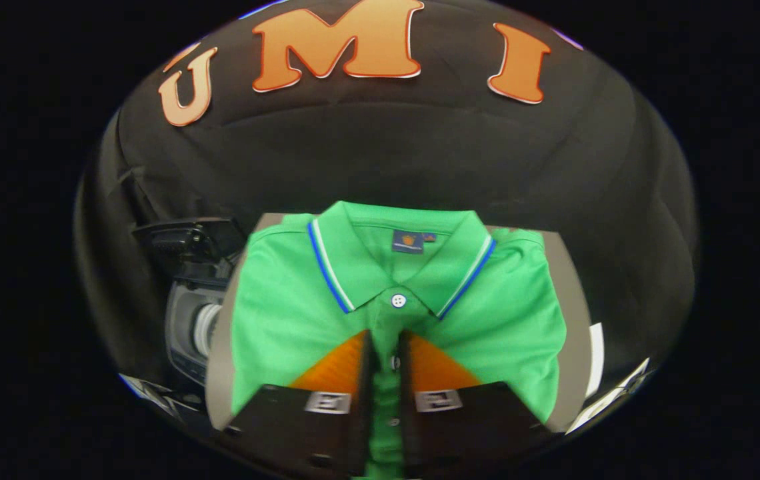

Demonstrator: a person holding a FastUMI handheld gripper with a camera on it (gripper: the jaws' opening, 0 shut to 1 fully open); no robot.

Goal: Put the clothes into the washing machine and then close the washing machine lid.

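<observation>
I see one grey board (pixel 570 313) carrying one folded green polo shirt (pixel 273 320), laid flat with its collar (pixel 353 267) pointing away from me. To the left of the board stands one washing machine (pixel 187 327), lid (pixel 183 237) raised, drum opening facing up and right.

The relation governing my next move: the shirt lies directly under and ahead of the gripper (pixel 385 347), and its long axis, the button placket, runs straight along the line of the fingers. I count three buttons: one (pixel 399 301) just beyond the fingertips, two in the gap.

The fingers are drawn nearly together, a narrow strip of placket between them. I cannot tell whether both press the cloth.

I judge the shirt not yet lifted.
</observation>
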